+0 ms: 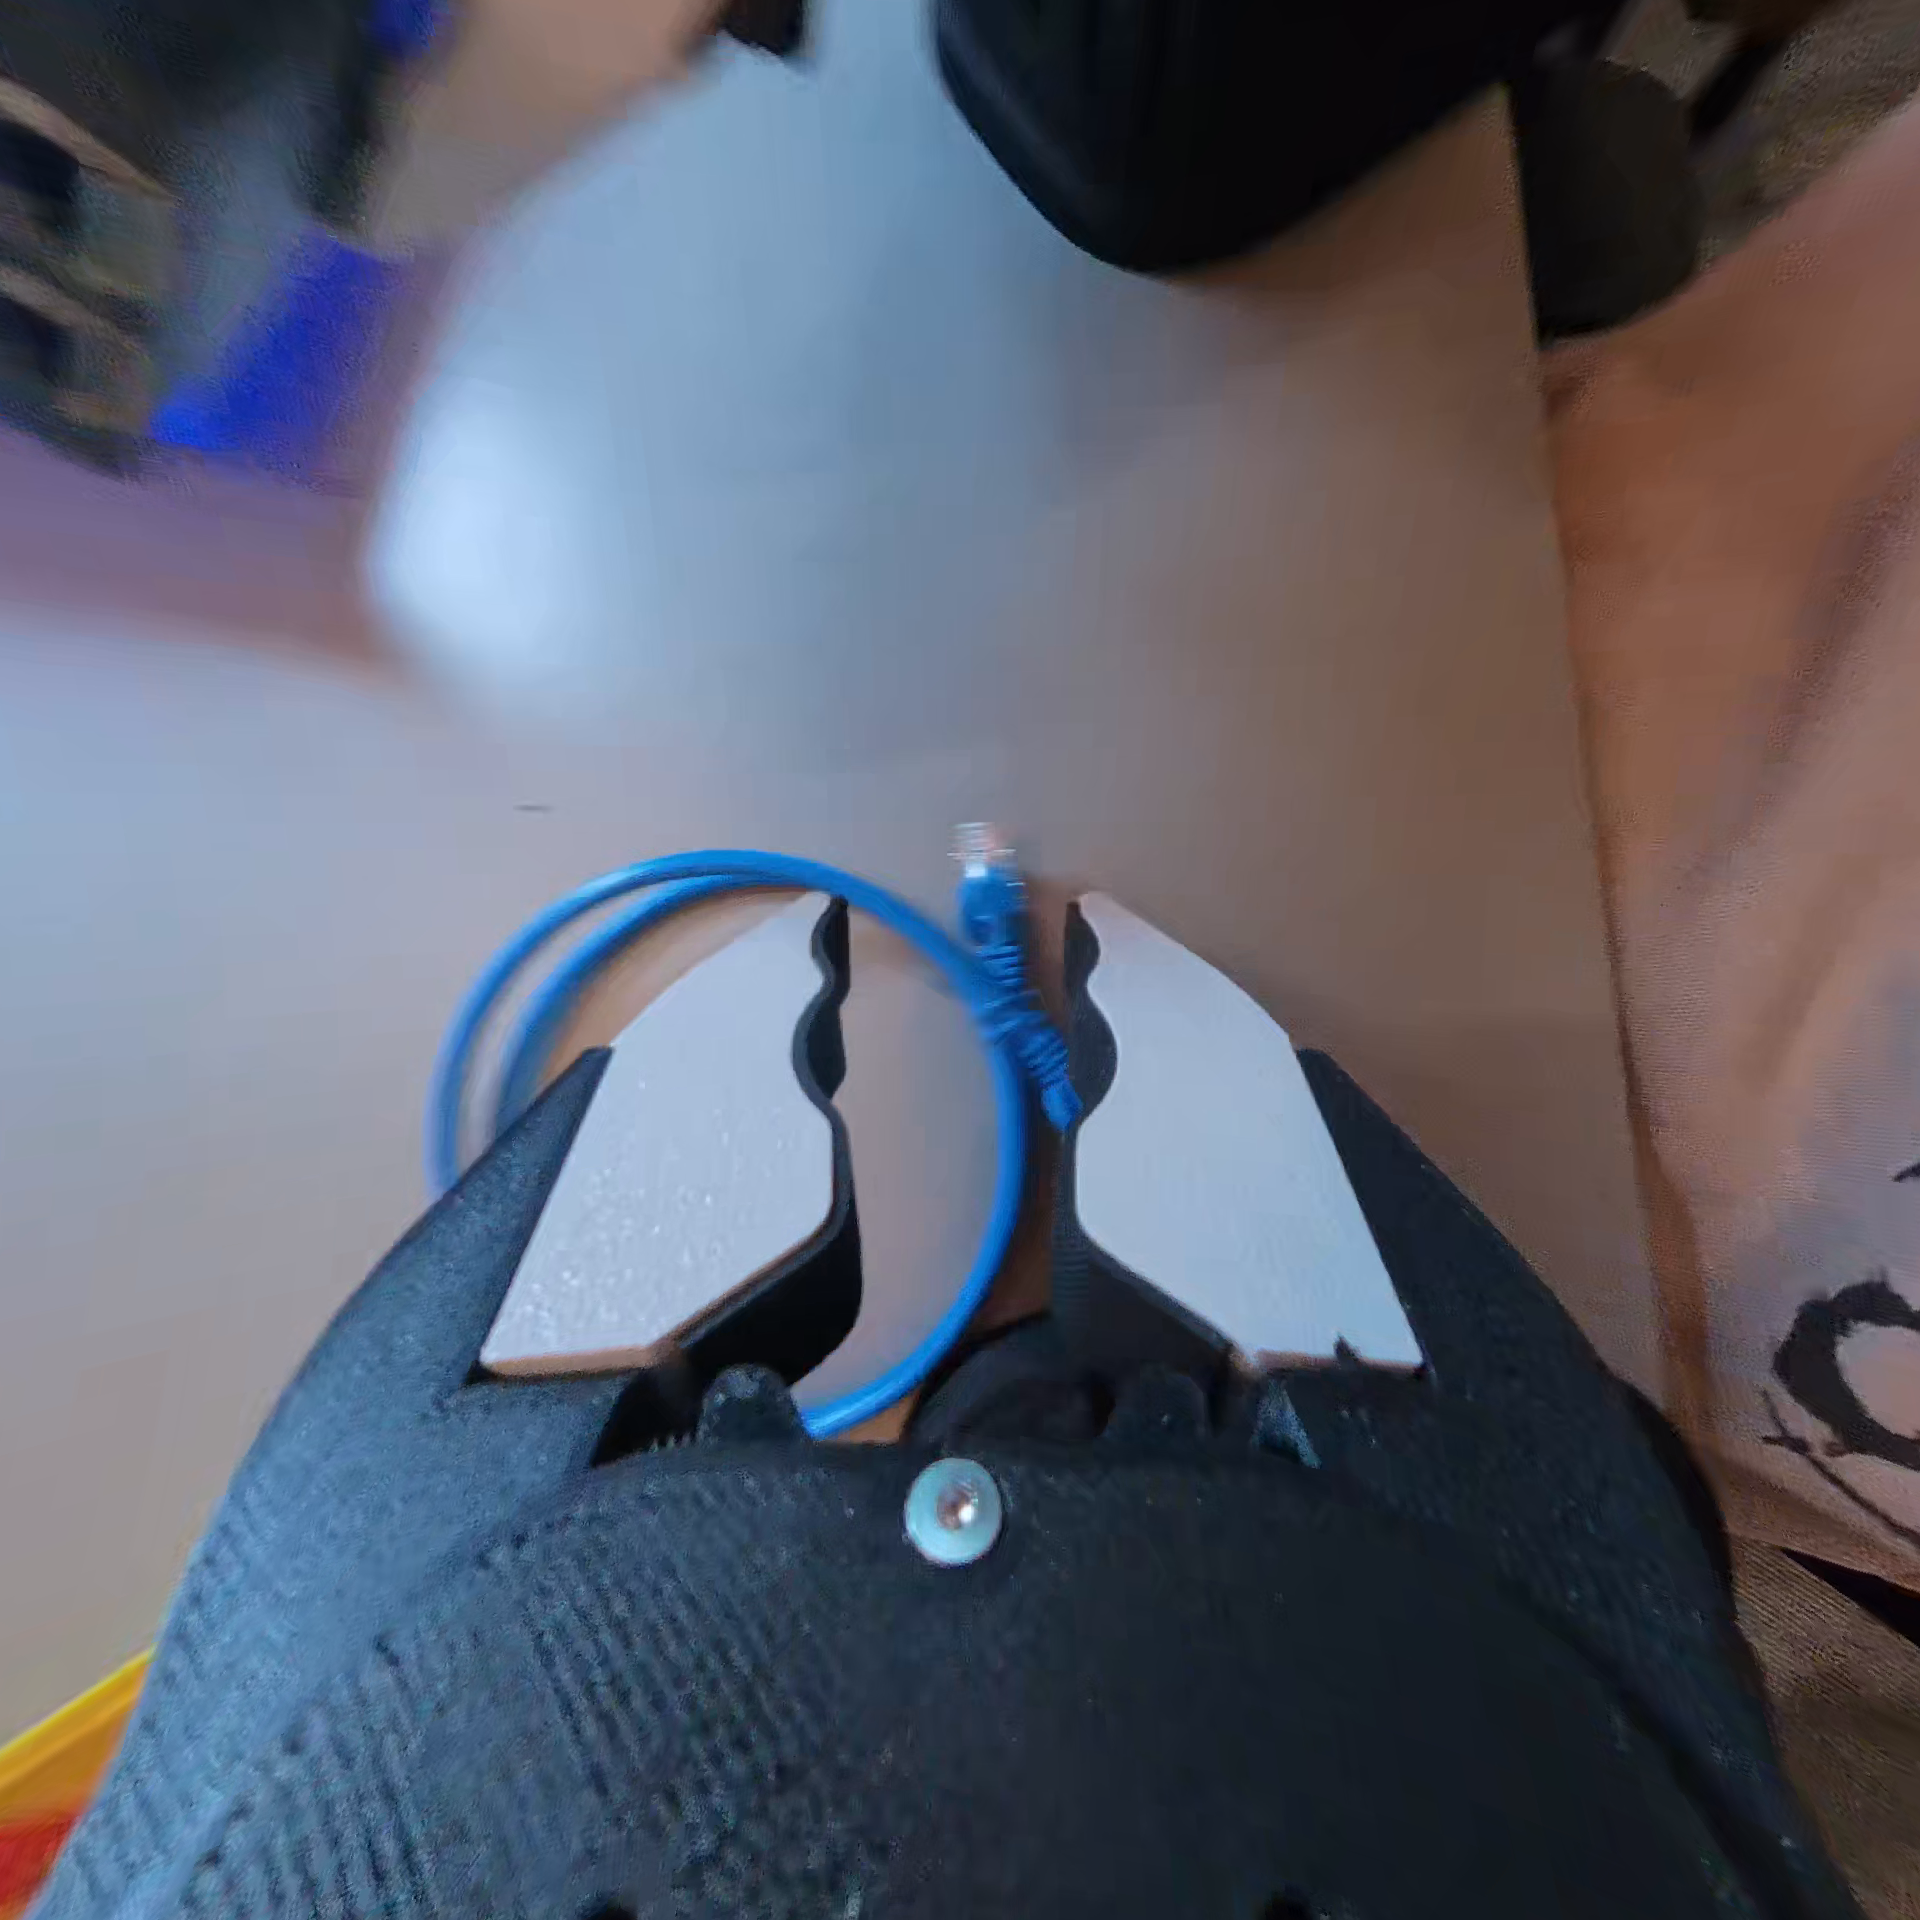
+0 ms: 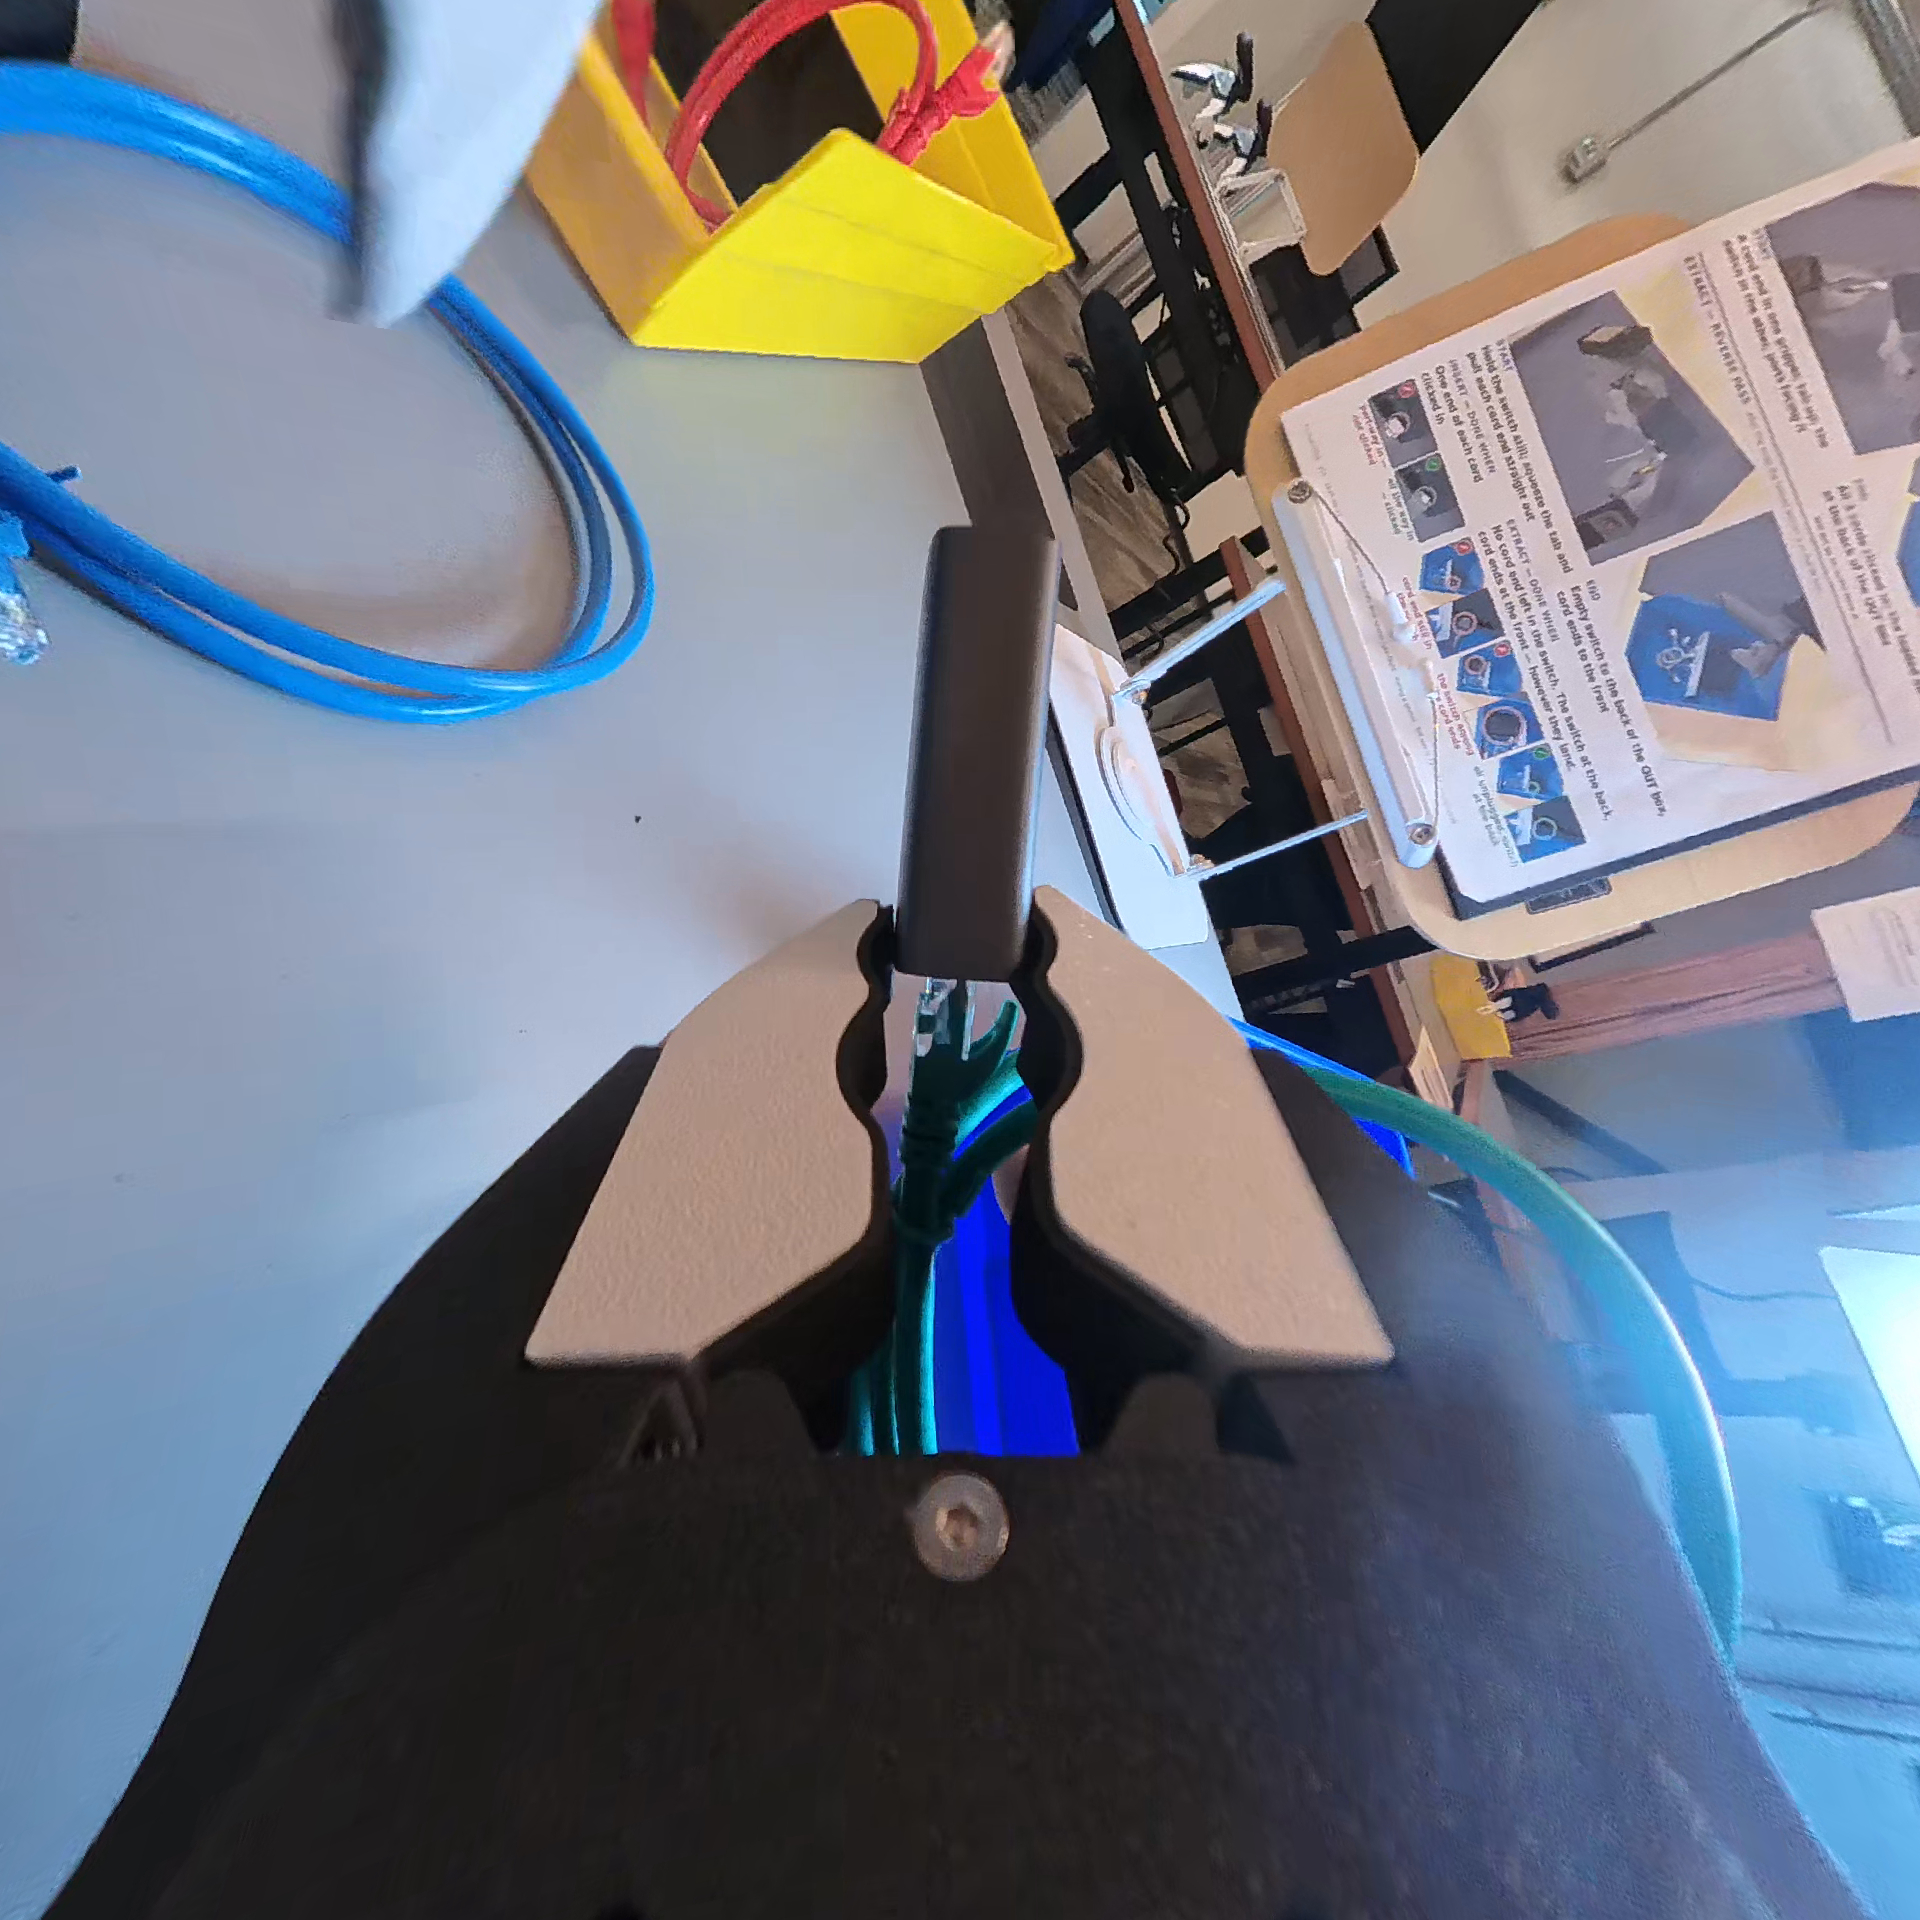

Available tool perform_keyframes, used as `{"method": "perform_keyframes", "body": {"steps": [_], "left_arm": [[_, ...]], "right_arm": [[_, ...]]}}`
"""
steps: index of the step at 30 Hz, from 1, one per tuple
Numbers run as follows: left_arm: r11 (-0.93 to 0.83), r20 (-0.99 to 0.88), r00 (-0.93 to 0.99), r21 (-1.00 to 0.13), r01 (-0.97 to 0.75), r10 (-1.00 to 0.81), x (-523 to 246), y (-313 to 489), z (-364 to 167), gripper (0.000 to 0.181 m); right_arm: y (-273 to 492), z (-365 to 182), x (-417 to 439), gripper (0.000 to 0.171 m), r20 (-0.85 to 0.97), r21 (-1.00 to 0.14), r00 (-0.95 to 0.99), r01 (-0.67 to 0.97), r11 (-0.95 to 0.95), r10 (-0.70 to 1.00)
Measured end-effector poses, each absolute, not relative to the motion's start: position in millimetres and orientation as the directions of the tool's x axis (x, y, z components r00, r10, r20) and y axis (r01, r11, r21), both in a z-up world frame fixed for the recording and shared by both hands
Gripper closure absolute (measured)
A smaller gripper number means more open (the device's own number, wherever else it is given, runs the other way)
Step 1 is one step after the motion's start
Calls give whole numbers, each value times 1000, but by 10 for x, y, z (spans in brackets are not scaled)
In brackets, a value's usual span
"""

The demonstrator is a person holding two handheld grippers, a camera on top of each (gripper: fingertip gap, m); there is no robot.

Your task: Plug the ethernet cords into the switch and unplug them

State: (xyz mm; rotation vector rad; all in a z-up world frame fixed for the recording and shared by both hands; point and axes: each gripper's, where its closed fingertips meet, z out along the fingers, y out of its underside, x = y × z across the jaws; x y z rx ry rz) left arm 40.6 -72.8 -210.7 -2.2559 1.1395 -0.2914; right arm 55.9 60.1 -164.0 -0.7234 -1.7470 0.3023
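Dark metal is sitting between your right gripper's (image 2: 961, 935) fingertips: you are pinching the switch (image 2: 977, 748) by its near end, and it is sticking straight out ahead, over the edge of the grey table (image 2: 312, 935). A green cord (image 2: 925, 1132) is plugged into the end facing the camera, its clear plug just under the switch body, and the cord is running back between the fingers and looping out to the right. Something bright blue is showing behind it, too hidden to name.

Your left gripper (image 1: 956, 914) is hanging with its jaws apart, gripping nothing. A blue cord (image 1: 727, 883) is lying coiled on the table beneath it, one booted plug (image 1: 992, 935) pointing away, just inside the right finger (image 1: 1174, 1122). It looks to be lying loose there, though motion blur makes contact hard to judge.

From the right wrist view the same blue cord (image 2: 436, 665) is curling across the table well left of the switch, with a clear plug at the far left edge. Beyond it a yellow bin (image 2: 831, 249) is holding a red cord (image 2: 727, 114). Off the table to the right, a printed sheet (image 2: 1621, 520) is propped on a wooden board (image 2: 1351, 914).
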Motion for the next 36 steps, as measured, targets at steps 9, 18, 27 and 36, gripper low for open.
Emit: {"method": "perform_keyframes", "body": {"steps": [9, 18, 27, 36], "left_arm": [[-541, -44, 634, -478, -692, -772, 447, -804, -2743, 157], [-515, 2, 680, -654, -554, -733, 242, -559, -2432, 161], [-591, 1, 730, -589, -551, -683, -65, -197, -2286, 161], [-610, 83, 679, -527, -591, -729, 35, -210, -2480, 162]], "right_arm": [[437, -1771, 548, 149, 814, -487, -221, 242, 839, 537], [385, -1821, 546, 149, 835, -455, -232, 220, 863, 500], [398, -2103, 496, 149, 911, -214, -299, 246, 945, 285], [351, -2330, 461, 149, 912, -94, -366, 250, 964, 184]]}}
